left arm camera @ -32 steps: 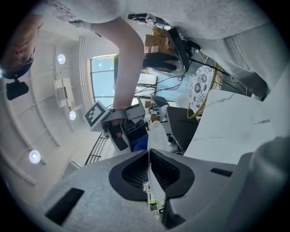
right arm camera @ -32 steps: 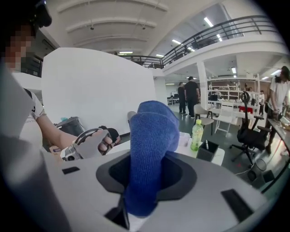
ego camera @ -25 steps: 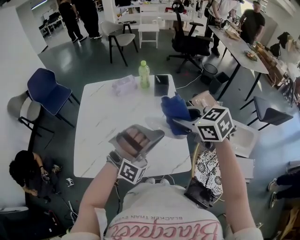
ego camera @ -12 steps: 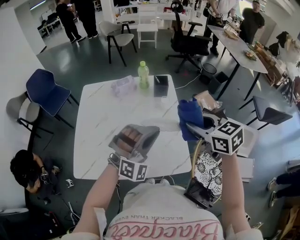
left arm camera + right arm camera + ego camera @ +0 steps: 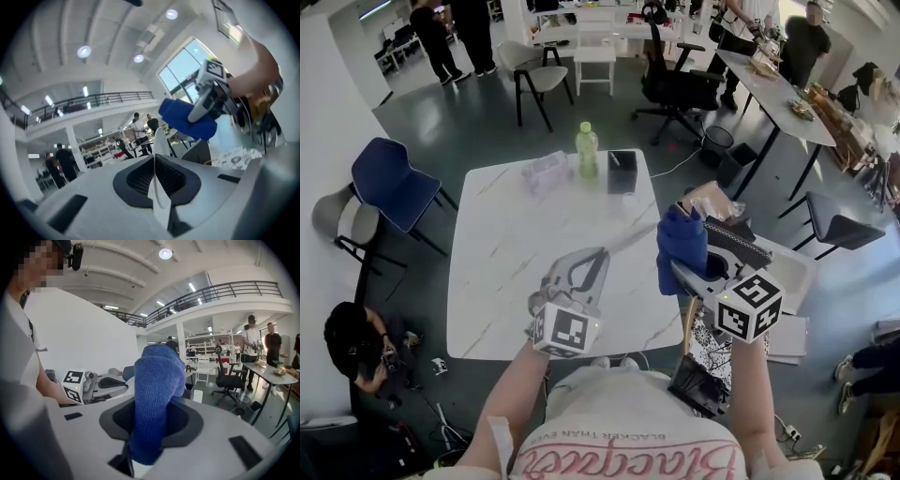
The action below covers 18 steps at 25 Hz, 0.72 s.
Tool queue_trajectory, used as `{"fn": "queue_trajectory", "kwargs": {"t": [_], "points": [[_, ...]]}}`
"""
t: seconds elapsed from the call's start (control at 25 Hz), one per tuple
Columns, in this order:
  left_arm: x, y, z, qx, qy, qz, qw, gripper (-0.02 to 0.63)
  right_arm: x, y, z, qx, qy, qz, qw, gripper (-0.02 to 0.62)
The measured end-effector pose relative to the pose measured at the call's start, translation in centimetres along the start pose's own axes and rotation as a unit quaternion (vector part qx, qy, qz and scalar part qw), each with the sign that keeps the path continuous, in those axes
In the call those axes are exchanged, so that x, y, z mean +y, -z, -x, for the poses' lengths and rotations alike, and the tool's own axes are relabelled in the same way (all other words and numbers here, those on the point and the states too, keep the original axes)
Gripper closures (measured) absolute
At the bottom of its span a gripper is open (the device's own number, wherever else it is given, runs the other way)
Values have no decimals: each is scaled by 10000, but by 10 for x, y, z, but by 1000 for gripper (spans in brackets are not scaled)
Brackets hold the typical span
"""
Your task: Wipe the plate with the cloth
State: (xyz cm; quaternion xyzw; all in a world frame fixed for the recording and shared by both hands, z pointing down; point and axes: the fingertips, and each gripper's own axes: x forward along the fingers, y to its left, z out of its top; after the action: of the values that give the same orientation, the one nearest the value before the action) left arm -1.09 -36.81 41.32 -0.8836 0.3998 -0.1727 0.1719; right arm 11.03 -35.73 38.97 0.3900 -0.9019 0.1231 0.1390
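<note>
Left tool (image 5: pixel 574 281) and right tool (image 5: pixel 684 272) both clamped, left seemingly tipped sideways.

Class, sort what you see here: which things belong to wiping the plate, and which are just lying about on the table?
In the job: plate, gripped edge-on by the left gripper; blue cloth, clamped in the right gripper.

Lying about: green bottle, black box and clear packet, at the white table's far edge.

— How much of the plate (image 5: pixel 157 185) shows?

— Only its thin rim, edge-on in my left gripper (image 5: pixel 155 164); its face I can't see. Right of the plate, the blue cloth (image 5: pixel 157 394) covers the pads of my right gripper (image 5: pixel 151 432).
</note>
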Motion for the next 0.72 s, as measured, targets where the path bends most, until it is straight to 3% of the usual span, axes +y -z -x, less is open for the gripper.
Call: {"fn": "queue_trajectory", "kwargs": {"t": [0.08,0.2,0.28,0.6,0.72], "points": [[11,-1,1,-146,33,1120,9936,595,2,2,-1,-90,60,-58,9999,469],[27,-4,4,-415,31,2524,9667,595,3,3,-2,-221,161,-151,9995,471],[34,-4,6,-547,83,3124,9483,595,3,3,-1,-309,239,-206,9990,471],[45,-2,13,-801,158,4594,8845,595,3,9,2,-453,519,-366,9970,476],[45,2,14,-814,86,4767,8753,595,3,12,3,-501,615,-434,9959,476]]}}
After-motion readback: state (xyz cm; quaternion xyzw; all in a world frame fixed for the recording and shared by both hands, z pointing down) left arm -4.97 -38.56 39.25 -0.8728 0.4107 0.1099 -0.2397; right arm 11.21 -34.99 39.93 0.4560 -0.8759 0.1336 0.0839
